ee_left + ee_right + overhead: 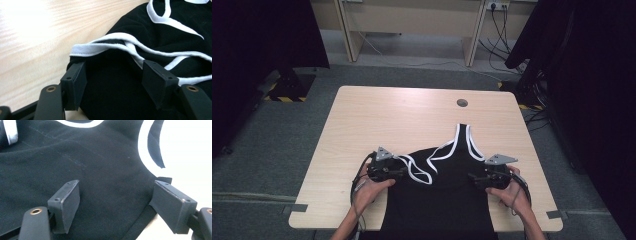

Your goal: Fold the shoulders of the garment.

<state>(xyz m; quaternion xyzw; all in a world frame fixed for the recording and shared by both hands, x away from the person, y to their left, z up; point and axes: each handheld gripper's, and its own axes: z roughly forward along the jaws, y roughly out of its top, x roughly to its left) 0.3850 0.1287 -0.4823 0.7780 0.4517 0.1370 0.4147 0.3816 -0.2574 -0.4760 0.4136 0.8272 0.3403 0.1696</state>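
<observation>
Grey carpet floor, dark curtains either side, light wood-grain table [362, 125] with a round cable hole [462, 103] near the far edge; pale desk frame and loose cables behind it

Left gripper [401, 171] [113, 82]: jaws spread wide, flat black rectangular pads, nothing pinched. They straddle the left edge of a black tank top [437, 200] [120, 100] [100, 182] right where the white-trimmed armhole bunches up. Left pad sits at the fabric edge, over bare wood

Right gripper [472, 178] [116, 207]: also wide open, pads matte and slightly scuffed, straddling the garment's right edge. Right pad is out past the hem, over the table

Each gripper has a grey triangular plate on top and a black cable trailing back. Left hand [369, 192] and right hand [512, 192] come in from the near edge

Tank top lies flat at the near centre of the table, bottom hanging off the near edge, straps pointing away. Soft knit, faint stitch line visible in the right gripper view. White ribbed trim [462, 142] [105, 46] [143, 150] loops along the neck and armholes; left strap twisted and folded over itself, right one a cleaner arc
</observation>
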